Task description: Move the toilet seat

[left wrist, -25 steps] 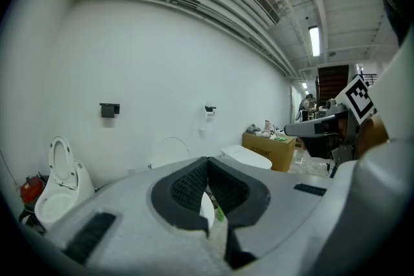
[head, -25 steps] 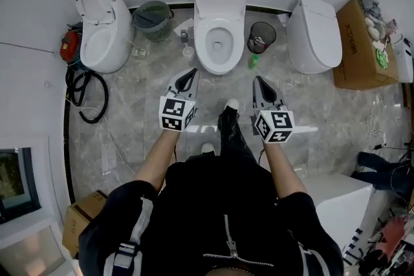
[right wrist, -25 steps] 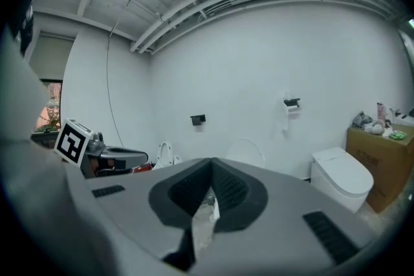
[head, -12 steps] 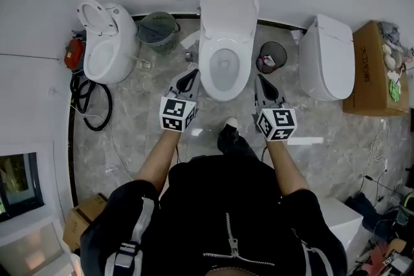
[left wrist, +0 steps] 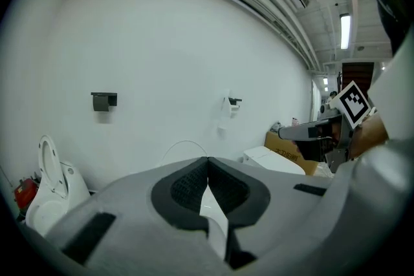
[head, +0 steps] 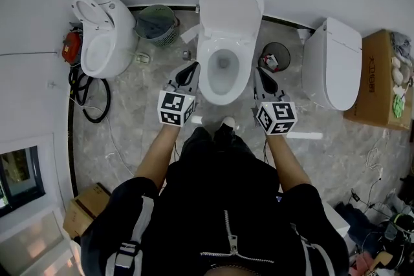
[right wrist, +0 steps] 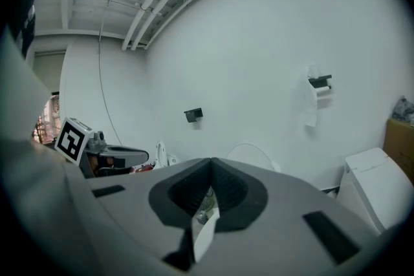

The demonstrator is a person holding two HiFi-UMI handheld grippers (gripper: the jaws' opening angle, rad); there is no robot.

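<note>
The person stands square before the middle toilet [head: 208,42]. The left tongs [head: 191,68] and right tongs [head: 261,73] flank its bowl, each pinched fully closed on nothing. The toilet seat [head: 222,92] lies down on the rim with the lid [head: 230,6] tipped up against the wall, so I'd guess they mean to take it from both sides. A green basket [head: 154,21] crowds the left and a black wire bin [head: 277,56] the right. The seat's front edge is free.
</note>
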